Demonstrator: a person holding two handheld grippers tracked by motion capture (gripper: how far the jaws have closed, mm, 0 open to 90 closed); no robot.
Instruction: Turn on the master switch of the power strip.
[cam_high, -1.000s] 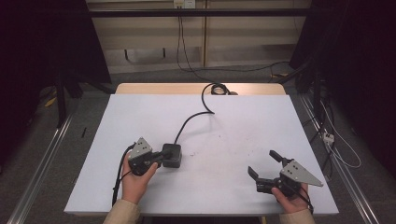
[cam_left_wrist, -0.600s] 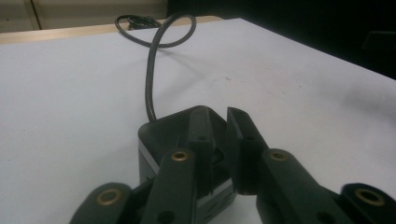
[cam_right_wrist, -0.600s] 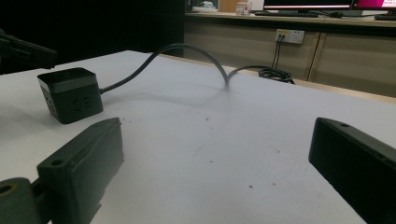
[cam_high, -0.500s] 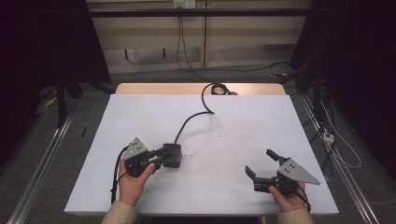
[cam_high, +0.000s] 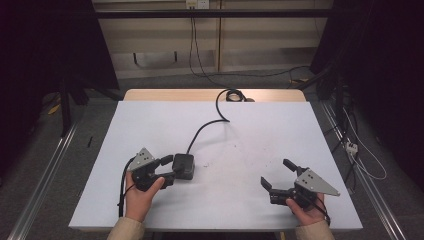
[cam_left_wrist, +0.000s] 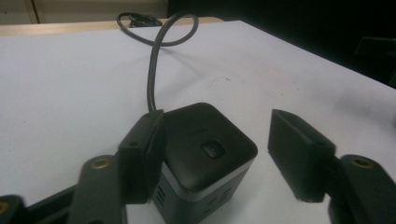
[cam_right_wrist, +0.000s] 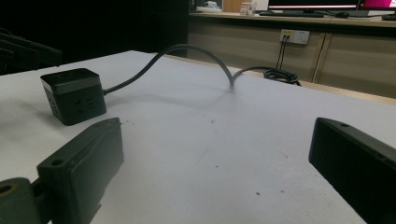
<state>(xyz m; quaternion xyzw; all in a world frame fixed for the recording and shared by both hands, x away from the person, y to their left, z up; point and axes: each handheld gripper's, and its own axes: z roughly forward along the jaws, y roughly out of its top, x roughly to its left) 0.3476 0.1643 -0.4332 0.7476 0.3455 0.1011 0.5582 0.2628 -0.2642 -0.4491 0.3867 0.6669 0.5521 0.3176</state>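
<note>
The black power cube sits on the white bench, near left, its cord running far. The left tongs have just been opening, released, with the cube between them. The left gripper view shows its top button. The right tongs rest released, near right.

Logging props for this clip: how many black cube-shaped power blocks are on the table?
1. The black cube power block sits on the white table at its near left, between the jaws of the left gripper, its cable running toward the far edge.
</note>
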